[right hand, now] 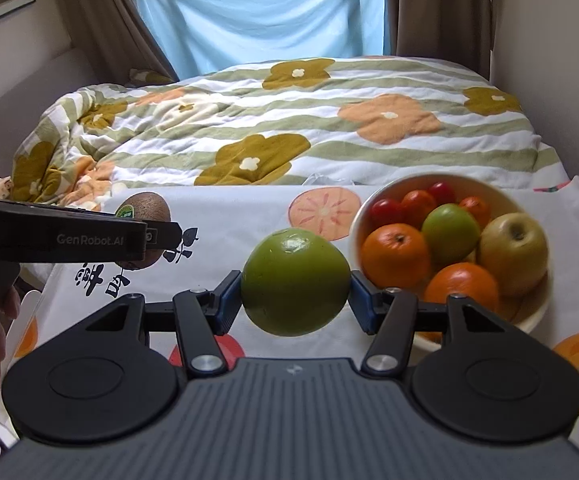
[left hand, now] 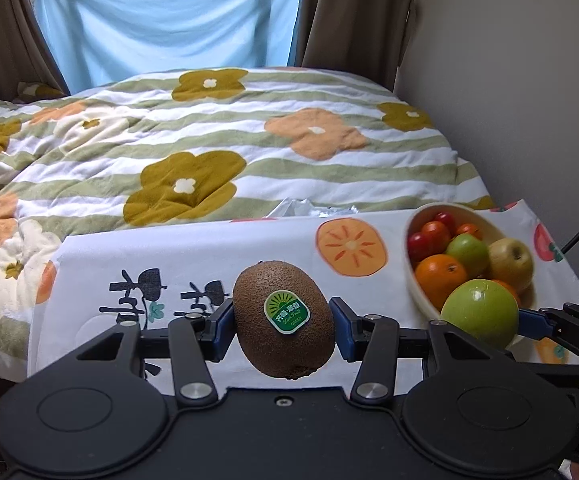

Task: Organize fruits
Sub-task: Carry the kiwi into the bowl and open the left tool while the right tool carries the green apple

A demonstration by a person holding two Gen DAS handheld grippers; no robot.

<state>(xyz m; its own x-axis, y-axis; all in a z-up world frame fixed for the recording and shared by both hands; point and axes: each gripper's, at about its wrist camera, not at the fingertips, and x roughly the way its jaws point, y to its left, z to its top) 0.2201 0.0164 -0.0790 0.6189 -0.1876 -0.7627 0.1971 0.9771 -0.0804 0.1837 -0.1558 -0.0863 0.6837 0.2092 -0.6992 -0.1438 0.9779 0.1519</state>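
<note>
Both tongs hold a fruit in the air above the tabletop, just left of the fruit bowl.

The left tongs (left hand: 283,326) clamp a brown kiwi (left hand: 284,318) with a green sticker between their blue pads. To their right, the right tongs (right hand: 295,298) clamp a green apple (right hand: 295,282). Both fruits hang clear of the persimmon-print cloth (left hand: 193,256) that covers the tabletop. The cream bowl (right hand: 355,236) stands at the right of the cloth and holds oranges, small red fruits, a green apple and a yellowish one. A flowered quilt (left hand: 229,140) lies on the bed on the far side.
</note>
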